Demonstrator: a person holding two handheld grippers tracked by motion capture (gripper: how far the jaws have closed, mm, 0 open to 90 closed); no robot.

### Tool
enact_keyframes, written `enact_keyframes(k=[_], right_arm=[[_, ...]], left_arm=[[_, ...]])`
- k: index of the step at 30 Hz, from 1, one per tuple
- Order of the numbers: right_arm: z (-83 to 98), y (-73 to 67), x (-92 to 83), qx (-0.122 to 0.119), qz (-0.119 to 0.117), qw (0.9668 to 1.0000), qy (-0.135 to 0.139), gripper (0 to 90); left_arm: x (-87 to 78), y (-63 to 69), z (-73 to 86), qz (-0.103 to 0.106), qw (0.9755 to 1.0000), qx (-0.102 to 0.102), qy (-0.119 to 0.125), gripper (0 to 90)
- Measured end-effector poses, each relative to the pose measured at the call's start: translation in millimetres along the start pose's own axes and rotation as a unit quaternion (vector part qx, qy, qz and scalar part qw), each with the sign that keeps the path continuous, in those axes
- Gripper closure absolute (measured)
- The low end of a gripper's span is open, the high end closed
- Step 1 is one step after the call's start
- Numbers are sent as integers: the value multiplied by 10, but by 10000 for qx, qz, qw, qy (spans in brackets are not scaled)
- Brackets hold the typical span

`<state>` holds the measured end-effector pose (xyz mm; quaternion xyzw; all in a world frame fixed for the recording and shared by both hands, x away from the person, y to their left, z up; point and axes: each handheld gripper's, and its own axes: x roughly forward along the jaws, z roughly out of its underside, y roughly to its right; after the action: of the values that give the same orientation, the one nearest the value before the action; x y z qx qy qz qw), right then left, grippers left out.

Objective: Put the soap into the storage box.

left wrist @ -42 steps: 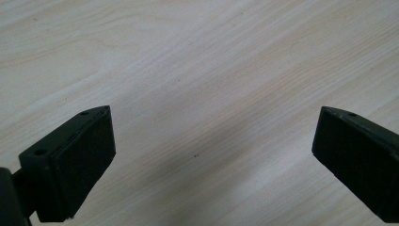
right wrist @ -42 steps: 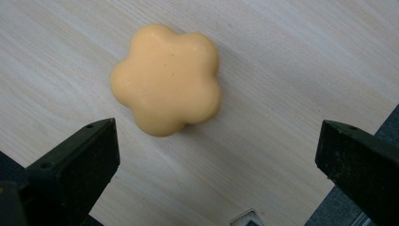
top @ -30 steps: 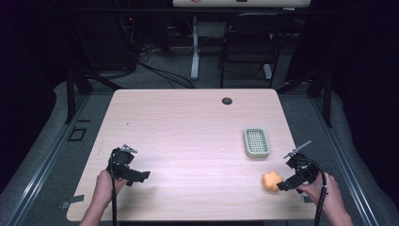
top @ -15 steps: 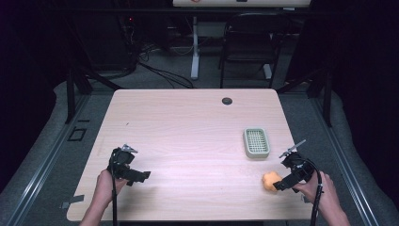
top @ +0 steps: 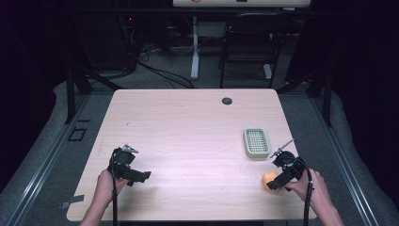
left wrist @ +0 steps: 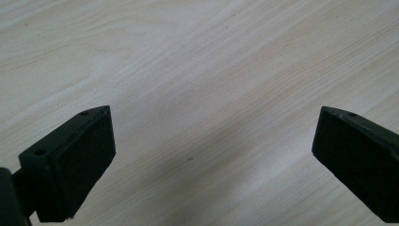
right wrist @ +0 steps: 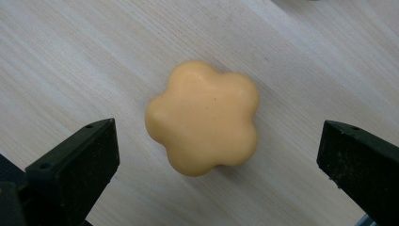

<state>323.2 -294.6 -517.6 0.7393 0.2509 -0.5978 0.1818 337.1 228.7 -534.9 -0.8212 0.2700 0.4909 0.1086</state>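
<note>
My right gripper (right wrist: pixel 216 155) has its two black jaws spread wide, nothing between the pads, pointed down at the pale orange flower-shaped soap-like block (right wrist: pixel 203 116), which lies flat on the light wood-grain table (right wrist: pixel 70 56). In the right gripper view the block sits between the jaws but a bit ahead of the tips and slightly left of the midline, with clear gaps on both sides. The step in hand looks like a pick of this block, so I'd push forward until the pads flank its widest part, nudge left to centre it, keep the jaws low to the table, then close slowly. The lobed outline means pads could land on a bump and twist it; it looks smooth, so probably slippery, and I'd squeeze gently. In the high view the block (top: pixel 269 178) is near the table's front right corner, just off my right gripper (top: pixel 280 178), with the pale green slotted rectangular tray (top: pixel 256 142) nearby behind it, a likely drop spot. My left gripper (left wrist: pixel 214 155) is also wide open and empty over bare wood, parked front left (top: pixel 136 175), well apart.
</note>
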Motion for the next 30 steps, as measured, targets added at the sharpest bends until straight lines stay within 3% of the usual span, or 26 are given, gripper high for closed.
enact_keyframes(k=[5, 6, 8, 12, 14, 20, 23, 25, 26, 27, 30], right_arm=[[-59, -5, 38, -145, 16, 9997, -196, 0], [-50, -21, 72, -23, 1, 10000, -57, 0], [-94, -11, 73, -212, 24, 9991, -355, 0], [-98, -50, 142, -89, 40, 9997, -223, 70], [-118, -54, 153, -222, 61, 9988, -427, 144], [-115, -60, 197, -148, 62, 9989, -439, 178], [-133, -53, 199, -260, 99, 9979, -579, 194], [-140, -64, 234, -227, 96, 9981, -556, 213], [-133, -91, 288, -87, 50, 9992, -394, 236], [-151, -84, 277, -190, 62, 9983, -546, 250], [-162, -94, 295, -222, 92, 9979, -607, 252]], left_arm=[[2, 1, -1, 8, 10000, 18, -3, 0], [0, 0, -3, 21, 10000, 27, -21, 0], [1, -1, -2, 19, 10000, 27, -22, 0], [2, -1, -1, 13, 10000, 17, -24, 0], [3, -1, -1, 23, 10000, 29, -29, 0], [2, 4, -4, 39, 10000, 34, -50, 0], [8, 7, -4, 32, 10000, 41, -48, 0], [10, 7, -3, 35, 10000, 40, -53, 0], [10, 8, -3, 31, 10000, 43, -54, 0], [10, 8, -3, 31, 10000, 44, -55, 0], [11, 4, -1, 36, 10000, 39, -64, 0]])
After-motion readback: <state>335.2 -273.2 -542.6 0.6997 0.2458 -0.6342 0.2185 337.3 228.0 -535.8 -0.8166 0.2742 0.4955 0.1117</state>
